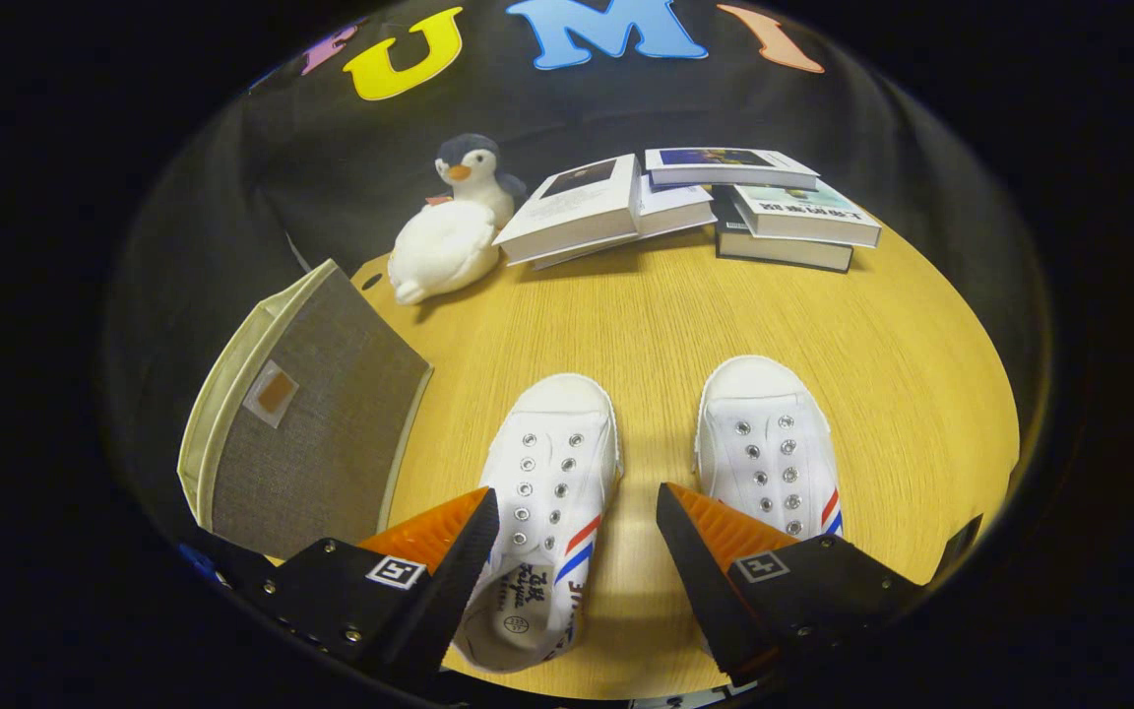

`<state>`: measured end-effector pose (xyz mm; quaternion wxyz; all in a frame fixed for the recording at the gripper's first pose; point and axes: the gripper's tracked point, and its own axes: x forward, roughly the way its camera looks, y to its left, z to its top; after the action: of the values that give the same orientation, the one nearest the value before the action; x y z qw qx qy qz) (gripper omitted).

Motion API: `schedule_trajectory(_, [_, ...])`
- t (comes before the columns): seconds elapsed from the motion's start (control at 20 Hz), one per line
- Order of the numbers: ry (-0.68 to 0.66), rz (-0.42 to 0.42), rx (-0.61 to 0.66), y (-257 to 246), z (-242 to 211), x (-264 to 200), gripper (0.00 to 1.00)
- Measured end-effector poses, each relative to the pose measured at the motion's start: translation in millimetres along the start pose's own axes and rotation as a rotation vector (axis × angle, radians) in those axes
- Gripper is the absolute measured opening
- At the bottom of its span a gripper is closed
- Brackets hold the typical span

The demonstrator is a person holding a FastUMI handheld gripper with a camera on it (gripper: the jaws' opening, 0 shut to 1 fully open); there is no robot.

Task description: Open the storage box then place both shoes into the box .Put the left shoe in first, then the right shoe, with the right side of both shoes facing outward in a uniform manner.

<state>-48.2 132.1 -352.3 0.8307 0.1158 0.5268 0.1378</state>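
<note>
Two white canvas shoes, left shoe point(545, 492) and right shoe point(769, 443), lie side by side on the wooden table point(646, 315), toes pointing away (red-blue stripes on their sides). The gripper point(577, 547) is spread, holding nothing, its left finger overlapping the left shoe. A grey fabric box point(306, 414) sits left.

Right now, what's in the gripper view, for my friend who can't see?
Two white shoes sit side by side on a wooden table, the open tongs above them. A grey box lies beside them; a toy penguin and books sit beyond.
</note>
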Motion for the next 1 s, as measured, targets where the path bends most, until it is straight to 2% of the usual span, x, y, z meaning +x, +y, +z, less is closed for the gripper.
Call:
schedule_trajectory(0.25, [0.046,-0.035,-0.017,-10.5,-12.0,9.4,0.98])
schedule_trajectory(0.45, [0.08,-0.045,-0.015,-12.9,-17.2,14.5,0.87])
schedule_trajectory(0.65, [0.11,-0.036,0.004,-10.7,-20.1,18.7,0.83])
schedule_trajectory(0.7, [0.114,0.004,0.018,-2.3,-22.0,21.0,0.83])
schedule_trajectory(0.75, [0.123,0.027,0.044,3.4,-22.8,21.7,0.78])
schedule_trajectory(0.8, [0.123,0.026,0.065,4.5,-21.7,20.3,0.5])
schedule_trajectory(0.85, [0.127,0.024,0.068,4.4,-21.4,20.8,0.42])
schedule_trajectory(0.95, [0.132,0.023,0.066,4.1,-20.7,19.1,0.41])
schedule_trajectory(1.0, [0.139,0.027,0.084,5.9,-23.5,14.8,0.32])
